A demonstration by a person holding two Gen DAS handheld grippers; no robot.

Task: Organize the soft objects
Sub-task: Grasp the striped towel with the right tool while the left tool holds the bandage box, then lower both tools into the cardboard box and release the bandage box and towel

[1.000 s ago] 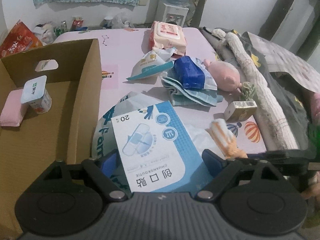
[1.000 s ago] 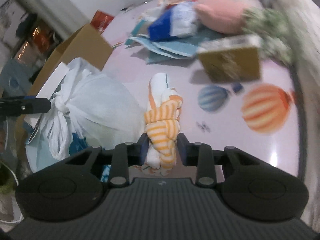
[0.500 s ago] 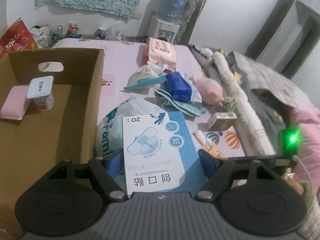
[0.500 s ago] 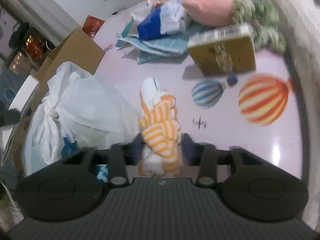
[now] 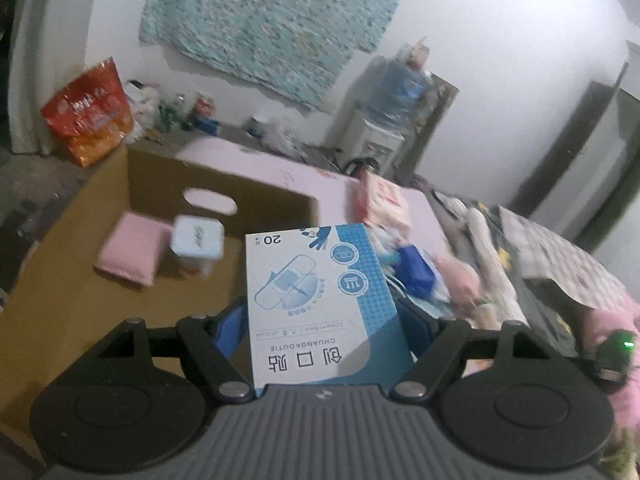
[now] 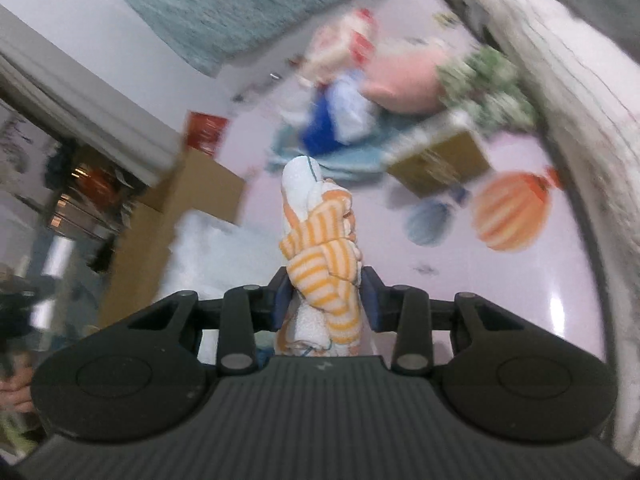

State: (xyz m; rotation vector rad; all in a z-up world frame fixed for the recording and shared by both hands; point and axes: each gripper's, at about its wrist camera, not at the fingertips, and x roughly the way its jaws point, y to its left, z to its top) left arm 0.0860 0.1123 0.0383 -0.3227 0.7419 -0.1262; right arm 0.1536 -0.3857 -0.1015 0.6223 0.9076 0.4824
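Since a second ago the left gripper (image 5: 324, 322) has carried the blue-and-white bandage box (image 5: 320, 304) up off the white plastic bag and across, so the box now hangs at the near right edge of the open cardboard box (image 5: 120, 308); its jaws closed in a little early in that second and their pads press the box's two long sides. The right gripper (image 6: 326, 300) has lifted the orange-striped sock bundle (image 6: 320, 248) clear of the pink sheet (image 6: 520, 288), pinched between jaws that have eased slightly apart. Only the left wrist view looks into the cardboard box, where a pink sponge (image 5: 130, 250) and a white tub (image 5: 196, 246) sit side by side near the far wall with its oval handle hole. Only the right wrist view shows the balloon prints, the small gold box (image 6: 436, 160) and the pink plush (image 6: 404, 80), all blurred. The bandage box's long axis runs straight out along the fingers, print upside down. The sock bundle likewise points away from the gripper, white end farthest.
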